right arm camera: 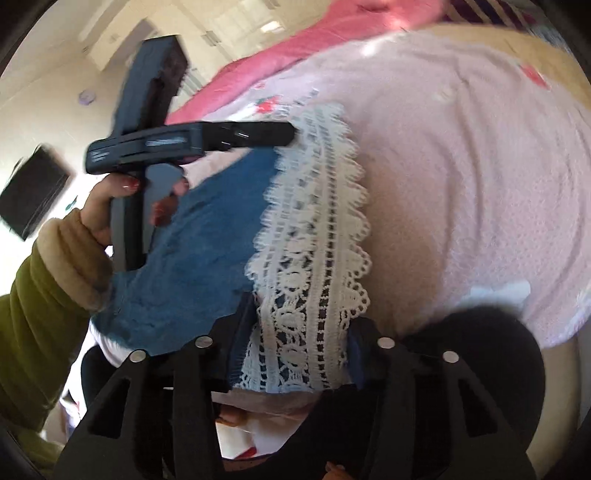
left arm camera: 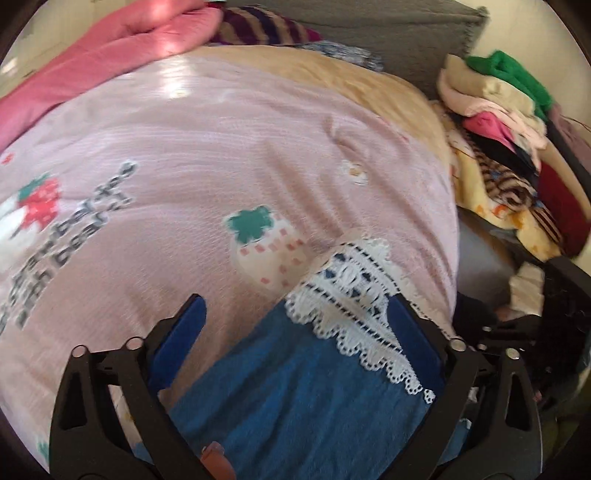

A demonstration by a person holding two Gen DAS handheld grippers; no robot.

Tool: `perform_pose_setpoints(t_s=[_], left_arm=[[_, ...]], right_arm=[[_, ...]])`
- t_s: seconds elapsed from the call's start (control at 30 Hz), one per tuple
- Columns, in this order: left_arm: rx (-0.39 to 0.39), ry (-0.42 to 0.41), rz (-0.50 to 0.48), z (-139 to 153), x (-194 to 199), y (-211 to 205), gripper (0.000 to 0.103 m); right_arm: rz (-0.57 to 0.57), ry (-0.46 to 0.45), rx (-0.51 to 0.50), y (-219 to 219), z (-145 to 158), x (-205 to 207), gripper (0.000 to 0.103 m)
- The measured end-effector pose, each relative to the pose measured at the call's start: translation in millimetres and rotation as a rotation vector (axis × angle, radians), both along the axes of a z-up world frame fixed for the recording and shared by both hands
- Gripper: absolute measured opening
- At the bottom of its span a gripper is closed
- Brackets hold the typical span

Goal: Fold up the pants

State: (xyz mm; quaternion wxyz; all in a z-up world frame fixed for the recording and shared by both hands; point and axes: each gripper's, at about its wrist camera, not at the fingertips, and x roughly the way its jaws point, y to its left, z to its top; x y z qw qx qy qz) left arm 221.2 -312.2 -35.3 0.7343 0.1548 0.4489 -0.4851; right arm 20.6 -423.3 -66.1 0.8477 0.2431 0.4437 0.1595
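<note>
The pants are blue (left arm camera: 295, 384) with a white lace hem (left arm camera: 354, 295) and lie on a pink printed bedcover (left arm camera: 207, 155). My left gripper (left arm camera: 299, 321) is open, its blue-padded fingers (left arm camera: 184, 332) wide apart, with the blue cloth and lace lying between them. In the right wrist view the blue cloth (right arm camera: 199, 254) and lace hem (right arm camera: 314, 229) stretch ahead. My right gripper (right arm camera: 295, 350) is shut on the near end of the lace hem. The left gripper (right arm camera: 288, 133) shows there at the far end of the hem, held by a hand.
A pile of mixed clothes (left arm camera: 506, 122) sits at the right of the bed. A pink garment (left arm camera: 110, 48) and a striped one (left arm camera: 266, 29) lie at the far side. A beige blanket (left arm camera: 332, 77) and a grey cushion (left arm camera: 388, 33) are behind.
</note>
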Motion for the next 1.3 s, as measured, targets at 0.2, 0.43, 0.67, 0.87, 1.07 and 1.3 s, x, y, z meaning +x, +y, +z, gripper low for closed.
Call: perform_pose_setpoints(t_s=[0.2, 0.43, 0.67, 0.87, 1.07, 1.3], left_arm=[[0.043, 0.029, -0.13, -13, -7, -22, 0.043], [-0.033, -0.011, -0.126, 4, -19, -12, 0.012], [-0.202, -0.019, -0.072, 45, -24, 35, 0.012], [-0.327, -0.016, 0.014, 64, -30, 103, 0.013], [-0.33, -0.035, 0.106, 58, -33, 169, 0.017], [-0.346, -0.021, 0.25, 43, -32, 245, 0.017]], right_arm=[[0.002, 0.006, -0.017, 6, 2, 3, 0.039], [0.003, -0.055, -0.089, 20, 19, 4, 0.021], [0.032, -0.189, -0.273, 52, 58, -5, 0.021], [0.165, -0.317, -0.448, 116, 88, -14, 0.021], [0.351, -0.351, -0.49, 179, 93, -11, 0.021], [0.547, -0.294, -0.475, 250, 69, 0, 0.021]])
